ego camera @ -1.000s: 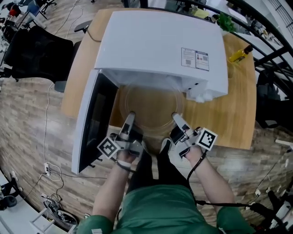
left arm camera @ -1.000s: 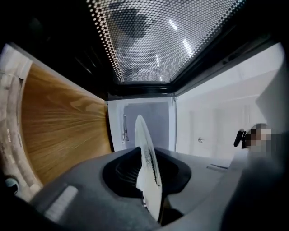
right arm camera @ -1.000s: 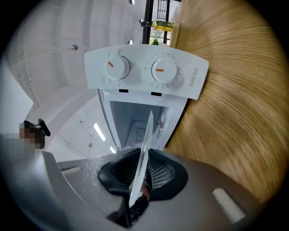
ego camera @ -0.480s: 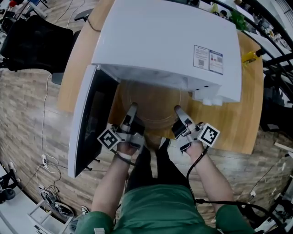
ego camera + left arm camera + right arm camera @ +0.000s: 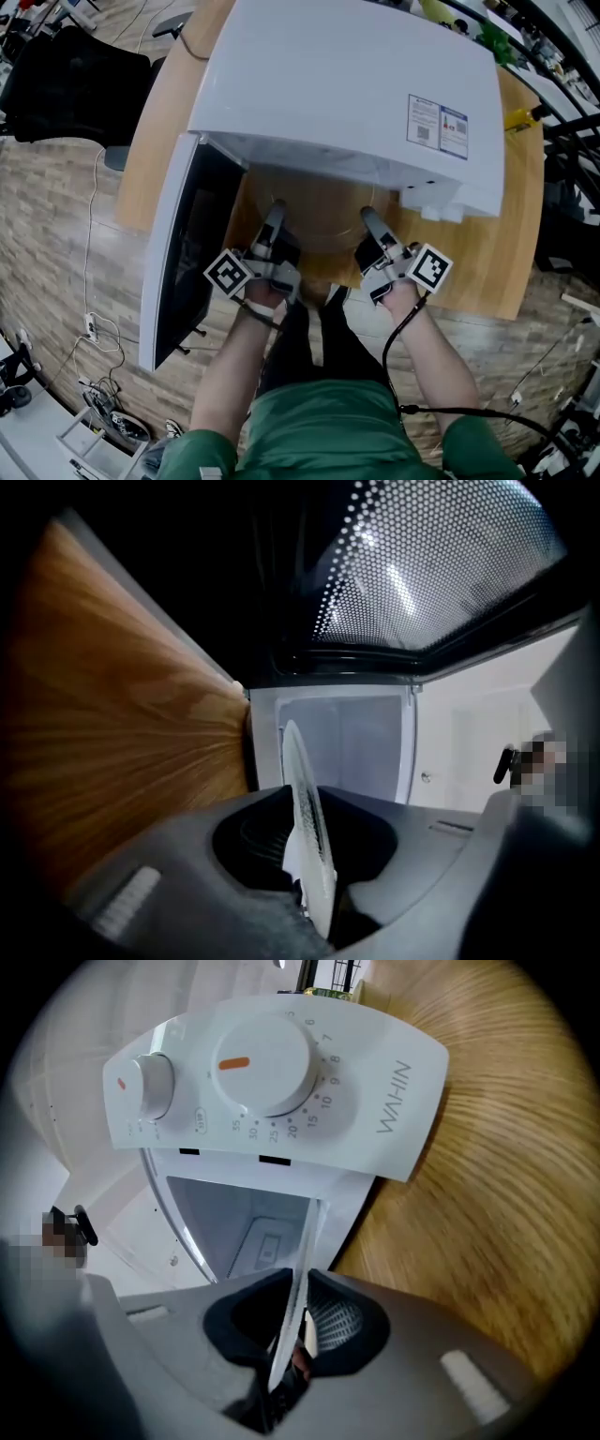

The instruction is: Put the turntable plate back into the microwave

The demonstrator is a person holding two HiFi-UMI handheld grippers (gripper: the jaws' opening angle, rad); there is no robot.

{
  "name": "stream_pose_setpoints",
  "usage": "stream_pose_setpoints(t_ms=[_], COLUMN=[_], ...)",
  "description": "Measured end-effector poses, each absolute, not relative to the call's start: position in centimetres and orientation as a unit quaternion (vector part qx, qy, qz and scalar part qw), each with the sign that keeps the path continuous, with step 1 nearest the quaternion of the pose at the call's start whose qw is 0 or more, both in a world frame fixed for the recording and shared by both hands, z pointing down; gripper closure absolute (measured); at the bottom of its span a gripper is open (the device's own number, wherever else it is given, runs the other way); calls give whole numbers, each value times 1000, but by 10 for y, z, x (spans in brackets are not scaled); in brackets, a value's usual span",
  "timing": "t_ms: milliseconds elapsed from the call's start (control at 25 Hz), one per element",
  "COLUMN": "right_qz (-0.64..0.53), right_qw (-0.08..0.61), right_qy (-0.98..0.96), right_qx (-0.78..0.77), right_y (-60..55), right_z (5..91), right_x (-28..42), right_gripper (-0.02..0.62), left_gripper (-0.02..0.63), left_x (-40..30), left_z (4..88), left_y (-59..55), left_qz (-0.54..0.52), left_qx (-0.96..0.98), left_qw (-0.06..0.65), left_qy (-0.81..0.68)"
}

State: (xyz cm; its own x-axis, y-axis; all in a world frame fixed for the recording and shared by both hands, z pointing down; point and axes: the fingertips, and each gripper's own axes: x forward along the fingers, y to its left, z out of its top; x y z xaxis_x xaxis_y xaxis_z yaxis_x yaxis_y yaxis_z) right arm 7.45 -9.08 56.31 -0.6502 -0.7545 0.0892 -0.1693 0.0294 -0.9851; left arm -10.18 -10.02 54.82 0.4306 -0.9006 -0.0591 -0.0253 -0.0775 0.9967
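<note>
Round glass plate (image 5: pixel 303 803) w/ textured rim; boxy white microwave (image 5: pixel 337 84), woodgrain tbl (image 5: pixel 487 255).

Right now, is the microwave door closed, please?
No, the microwave door stands swung wide open at the left of the microwave's cavity.

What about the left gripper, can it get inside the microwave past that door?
Probably yes. The door stands wide open beside the left gripper, and the microwave opening lies straight ahead of the plate in its jaws.
</note>
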Motion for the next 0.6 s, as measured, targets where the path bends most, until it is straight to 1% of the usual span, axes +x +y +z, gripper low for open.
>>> stream_pose_setpoints(t_ms=[160,200,240,280,360,600], right_qz=[-608,-609,-609,-611,-616,-626], right_qw=[242,247,252,257,260,232], right_qy=[670,669,668,667,665,676], right_qx=[-350,-348,-344,-340,-334,-312], right_y=[-97,-99,-101,-101,-99,-73], right_z=[566,564,562,559,555,551], right_x=[73,72,70,68,64,38], right_gripper=[541,530,466,431,389,388], left_gripper=[557,558,560,561,563,563], left_x=[-102,-103,-104,-105,-107,-107], left_z=[554,558,560,561,560,556], left_y=[-106,-108,-109,-111,-115,-121], left_qz=[-382,-384,-387,-392,-401,-414], left_qx=[612,603,592,584,576,564], left_qw=[576,579,582,584,584,588], left_qy=[-384,-393,-400,-405,-408,-406])
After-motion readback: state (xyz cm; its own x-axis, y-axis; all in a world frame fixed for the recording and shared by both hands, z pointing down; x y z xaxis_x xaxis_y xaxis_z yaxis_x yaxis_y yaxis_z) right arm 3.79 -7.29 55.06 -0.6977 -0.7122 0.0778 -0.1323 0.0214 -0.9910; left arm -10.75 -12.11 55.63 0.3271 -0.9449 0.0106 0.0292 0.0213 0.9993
